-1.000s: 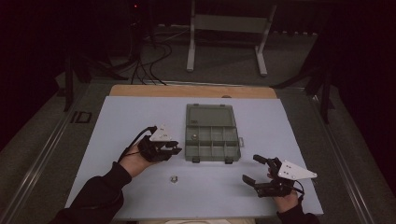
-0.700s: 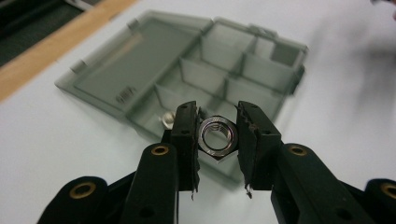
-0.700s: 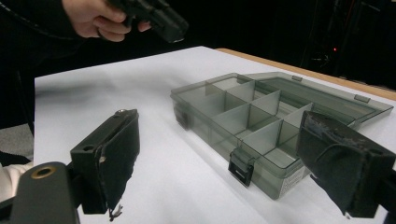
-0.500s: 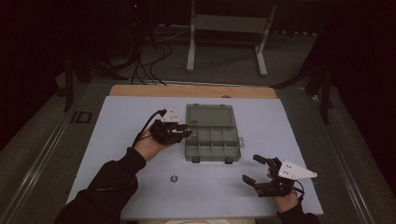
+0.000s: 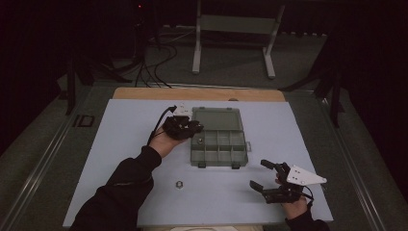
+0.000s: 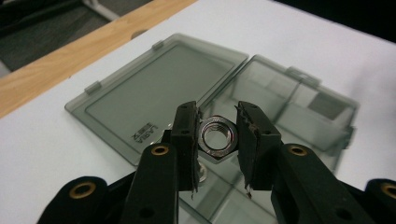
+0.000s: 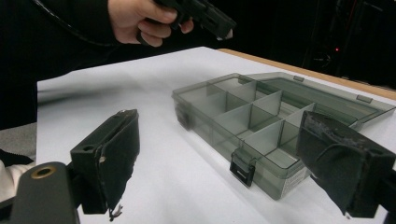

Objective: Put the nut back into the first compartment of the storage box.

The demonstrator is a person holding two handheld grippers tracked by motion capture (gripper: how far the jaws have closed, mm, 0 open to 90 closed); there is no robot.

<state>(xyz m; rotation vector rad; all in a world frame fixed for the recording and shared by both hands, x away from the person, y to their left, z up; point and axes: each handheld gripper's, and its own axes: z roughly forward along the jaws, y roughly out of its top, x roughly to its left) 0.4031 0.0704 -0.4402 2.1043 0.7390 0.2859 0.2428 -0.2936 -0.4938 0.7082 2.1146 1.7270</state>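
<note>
Looking down from the high view, the left gripper (image 5: 195,128) hangs over the far-left corner of the smoky grey plastic organiser box (image 5: 219,149), which sits mid-table on the pale blue table sheet (image 5: 120,144) with its flat lid (image 5: 216,118) swung open to the far side. A second small metal nut (image 5: 180,184) lies alone on the sheet, nearer the person and left of the box. Over at the near right, the right gripper (image 5: 263,175) rests low by the table's edge, well apart from the box, its grey three-cornered plate catching the light.

Switching to the left gripper view: clamped tight between the two black padded jaws is a shiny hexagonal steel nut (image 6: 217,136), threaded bore facing the camera, flats pressed by the pads. Behind and below it lie the translucent lid (image 6: 154,93), ribbed at its hinge tabs, and the divided tray (image 6: 289,107); the nut hangs right above the hinge line.

Now the right gripper view: its jaws stand wide apart with nothing between them, frayed dark pads showing. Beyond them sits the box (image 7: 252,121), its thin dividers forming square compartments, a black latch (image 7: 243,170) on the near wall. At the far left, a hand (image 7: 140,21) grips the other tool.
</note>
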